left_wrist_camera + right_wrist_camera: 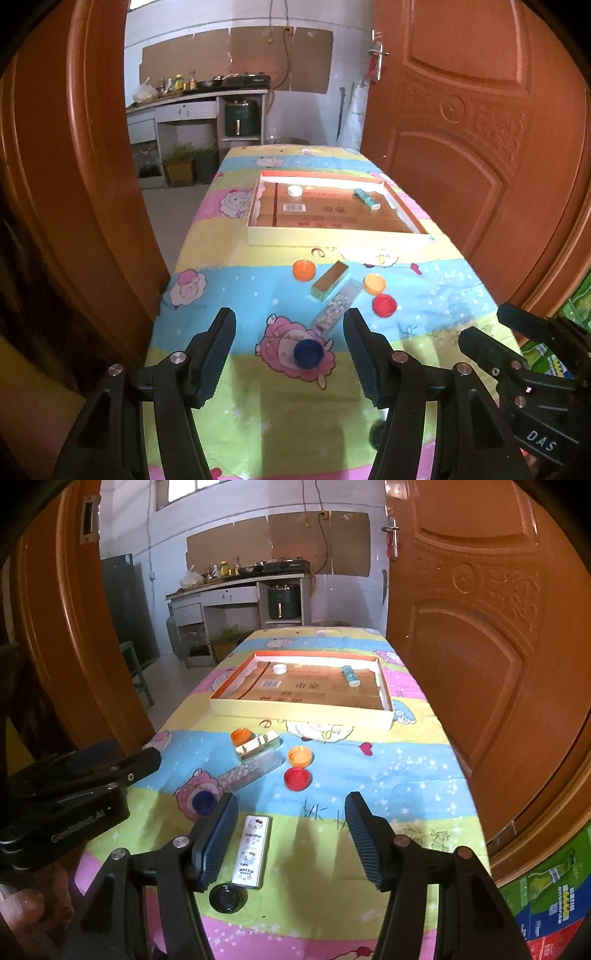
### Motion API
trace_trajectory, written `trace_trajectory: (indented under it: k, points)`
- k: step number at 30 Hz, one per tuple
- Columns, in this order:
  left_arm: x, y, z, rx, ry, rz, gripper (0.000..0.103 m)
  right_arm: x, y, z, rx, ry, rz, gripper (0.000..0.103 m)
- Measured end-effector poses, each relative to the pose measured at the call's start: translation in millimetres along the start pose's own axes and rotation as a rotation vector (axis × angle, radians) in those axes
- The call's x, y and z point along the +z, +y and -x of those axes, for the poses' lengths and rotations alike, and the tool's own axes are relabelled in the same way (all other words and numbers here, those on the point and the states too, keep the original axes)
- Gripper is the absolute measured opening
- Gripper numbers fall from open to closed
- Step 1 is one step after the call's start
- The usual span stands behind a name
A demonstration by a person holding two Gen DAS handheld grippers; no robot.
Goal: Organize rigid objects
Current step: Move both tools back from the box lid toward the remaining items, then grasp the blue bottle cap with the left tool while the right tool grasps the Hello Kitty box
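A shallow cardboard tray (332, 236) (295, 714) sits at mid table, holding a white cap (295, 191) and a teal tube (366, 198). In front of it lie an orange cap (304, 270), a small brown box (330, 280), a long patterned box (338, 305), a yellow-orange cap (374, 283), a red cap (384, 305) and a blue cap (308, 353). My left gripper (290, 325) is open above the blue cap. My right gripper (291, 808) is open and empty; a white slim box (253, 851) and black cap (228, 897) lie by its left finger.
The table has a colourful cartoon cloth (236, 280). Brown doors (461, 129) stand close on both sides. A kitchen counter (192, 99) is beyond the far edge. Green cartons (546, 886) stand at the right.
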State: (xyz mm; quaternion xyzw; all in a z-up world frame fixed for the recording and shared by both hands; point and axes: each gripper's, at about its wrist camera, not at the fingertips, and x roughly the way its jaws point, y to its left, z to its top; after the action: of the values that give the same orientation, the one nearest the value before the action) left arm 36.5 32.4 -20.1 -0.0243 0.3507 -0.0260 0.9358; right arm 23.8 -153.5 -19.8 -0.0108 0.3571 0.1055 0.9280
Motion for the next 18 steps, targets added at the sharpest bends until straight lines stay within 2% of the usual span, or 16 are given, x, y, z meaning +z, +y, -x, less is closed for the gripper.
trace_trajectory:
  k: [6, 12, 18]
  points:
    - [-13.0, 7.0, -13.0, -0.001, 0.009, 0.010, 0.062, -11.1, 6.7, -17.7, 0.014, 0.035, 0.002, 0.060]
    - [-25.3, 8.6, -32.4, -0.029, 0.042, 0.000, 0.062, -24.1, 14.2, -45.4, 0.019, 0.088, -0.008, 0.060]
    - [-37.0, 12.7, -46.8, -0.026, 0.077, -0.013, 0.062, -34.7, 24.1, -67.4, 0.017, 0.131, 0.004, 0.060]
